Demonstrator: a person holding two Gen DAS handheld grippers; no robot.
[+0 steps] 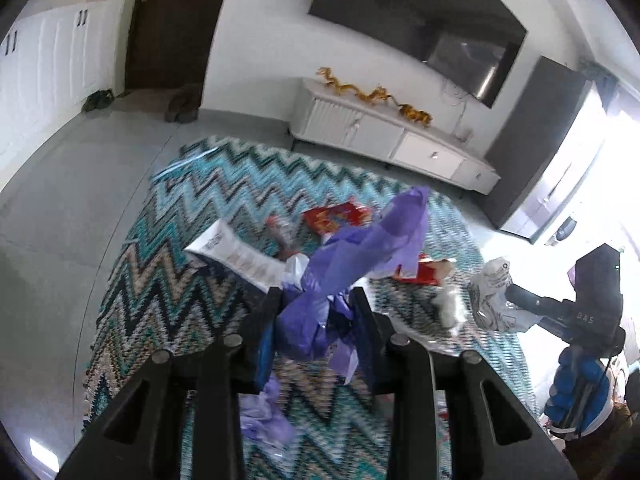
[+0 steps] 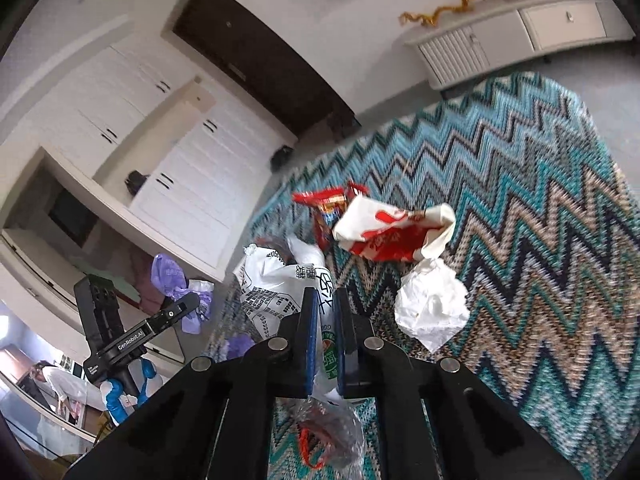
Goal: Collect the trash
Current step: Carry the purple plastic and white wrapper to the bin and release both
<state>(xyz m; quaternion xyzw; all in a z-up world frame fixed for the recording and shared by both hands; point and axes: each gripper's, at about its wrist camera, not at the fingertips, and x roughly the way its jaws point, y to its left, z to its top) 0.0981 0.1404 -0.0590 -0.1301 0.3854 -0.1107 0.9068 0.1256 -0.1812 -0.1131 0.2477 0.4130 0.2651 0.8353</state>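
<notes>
Zigzag rug [image 1: 168, 280] covers the floor, with a long white cabinet [image 1: 400, 136] by the far wall.

From the left wrist view, the left gripper [image 1: 318, 308] is clamped on a purple bag [image 1: 360, 248]. This bag looks thin, soft and very light, so it will flop and could slip. A bunched part is the best place to pinch it. A white box [image 1: 236, 250] lies just beside it and looks stiff and light. Red wrappers [image 1: 336, 216] lie behind. Bare floor to the left gives lots of room to move.

From the right wrist view, the right gripper [image 2: 327, 312] is pinched tight on a white printed bag [image 2: 276, 292]. It is crinkly and light, and I think it may rustle and slide. A paper ball [image 2: 432, 308] sits near, soft and easy to squeeze. A red and white bag [image 2: 392, 232] lies past it, open and floppy; its edge looks good to grab. Rug to the right is open.
</notes>
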